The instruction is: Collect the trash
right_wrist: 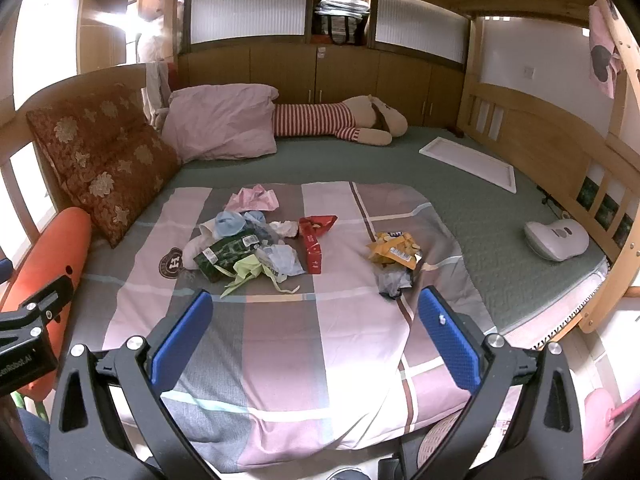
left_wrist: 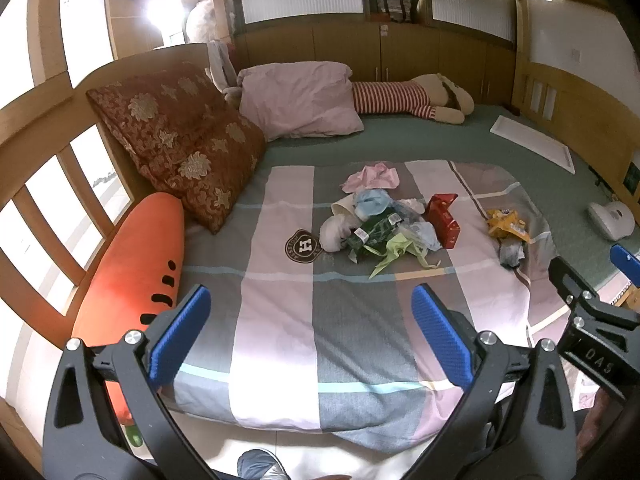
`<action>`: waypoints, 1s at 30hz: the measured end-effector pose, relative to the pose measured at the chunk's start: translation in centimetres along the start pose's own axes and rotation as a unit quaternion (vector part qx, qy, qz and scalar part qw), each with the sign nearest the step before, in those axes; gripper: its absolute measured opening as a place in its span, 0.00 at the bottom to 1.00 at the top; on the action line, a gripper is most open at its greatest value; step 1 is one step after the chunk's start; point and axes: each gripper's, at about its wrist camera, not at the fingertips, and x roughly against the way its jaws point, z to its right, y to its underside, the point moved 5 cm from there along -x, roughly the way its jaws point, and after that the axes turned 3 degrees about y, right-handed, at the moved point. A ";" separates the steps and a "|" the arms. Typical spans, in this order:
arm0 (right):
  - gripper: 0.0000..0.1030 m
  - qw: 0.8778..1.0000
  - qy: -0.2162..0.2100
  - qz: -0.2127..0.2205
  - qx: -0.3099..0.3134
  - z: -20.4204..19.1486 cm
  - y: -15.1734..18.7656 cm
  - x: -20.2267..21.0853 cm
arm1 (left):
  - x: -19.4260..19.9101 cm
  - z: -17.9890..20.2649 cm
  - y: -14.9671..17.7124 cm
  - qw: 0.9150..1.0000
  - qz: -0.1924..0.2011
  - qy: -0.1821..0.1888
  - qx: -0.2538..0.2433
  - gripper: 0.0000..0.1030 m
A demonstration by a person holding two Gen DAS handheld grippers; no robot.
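Both claws spread wide, nothing held: left claw (left_wrist: 310,332), right claw (right_wrist: 316,336), low in frame over the checked quilt (right_wrist: 280,340). Trash pile (right_wrist: 248,248) sits mid-frame on quilt. Red box (right_wrist: 312,246) long axis runs toward camera. Yellow wrapper (right_wrist: 394,252) lies apart, right of pile.

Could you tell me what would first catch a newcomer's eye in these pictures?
A heap of trash lies mid-quilt, with a yellow wrapper apart to its right. An orange carrot pillow lines the left rail. Both tongs, left and right, hover open at the near edge.
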 end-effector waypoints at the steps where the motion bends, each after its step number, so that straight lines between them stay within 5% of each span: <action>1: 0.98 1.000 0.000 0.002 -0.002 0.0 0.0 0.0 | -0.1 0.2 0.0 1.000 0.001 0.003 0.001 0.97; 6: 0.98 1.000 0.001 0.007 -0.009 0.5 0.2 -0.7 | -1.1 -0.5 0.5 1.000 0.002 0.016 -0.015 0.97; 10: 0.98 0.999 -0.024 0.008 -0.020 0.9 0.2 -1.3 | -2.8 -0.4 0.8 0.995 -0.027 0.095 0.008 0.97; 12: 0.98 1.000 -0.020 0.000 -0.019 0.9 0.0 -1.3 | -3.6 -0.6 1.0 0.994 -0.033 0.104 0.018 0.97; 19: 0.98 0.992 -0.046 0.084 -0.079 4.7 -1.3 0.0 | -4.7 0.0 1.1 0.995 -0.008 0.102 0.001 0.97; 26: 0.98 0.973 0.019 0.169 -0.155 10.1 -1.8 0.9 | -8.7 0.1 2.0 0.990 -0.044 0.134 0.002 0.96; 30: 0.98 0.978 0.026 0.110 -0.176 11.4 -0.9 -3.5 | -11.7 -0.4 2.9 0.986 -0.070 0.152 0.026 0.96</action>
